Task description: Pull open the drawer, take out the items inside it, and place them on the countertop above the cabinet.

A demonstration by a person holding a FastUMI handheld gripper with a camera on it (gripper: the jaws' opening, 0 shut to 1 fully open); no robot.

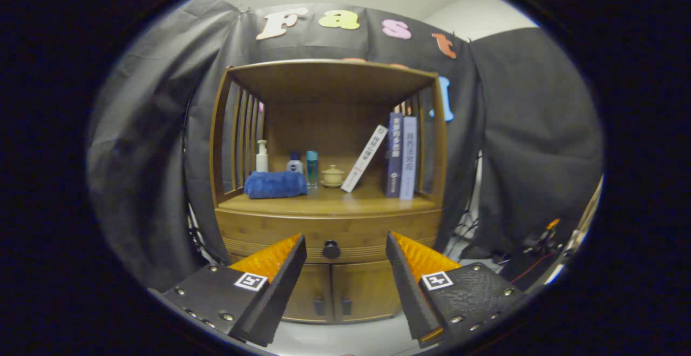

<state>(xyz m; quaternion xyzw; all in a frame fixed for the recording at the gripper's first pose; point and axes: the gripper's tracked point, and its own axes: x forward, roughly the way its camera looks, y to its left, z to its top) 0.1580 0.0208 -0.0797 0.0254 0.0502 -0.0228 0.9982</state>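
A wooden cabinet stands ahead of me with its drawer (280,235) closed under the countertop (345,202). A dark round knob (331,249) sits at the middle of the drawer front. My gripper (345,245) is open, its two fingers spread wide either side of the knob, which lies beyond them at some distance. Nothing is between the fingers. What the drawer holds is hidden.
On the countertop lie a rolled blue towel (275,184), a pump bottle (262,156), two small bottles (303,166), a lidded cup (332,176), a leaning book (365,158) and two upright books (401,157). Two cupboard doors (340,290) sit below the drawer. Cables and gear (540,245) lie at the right.
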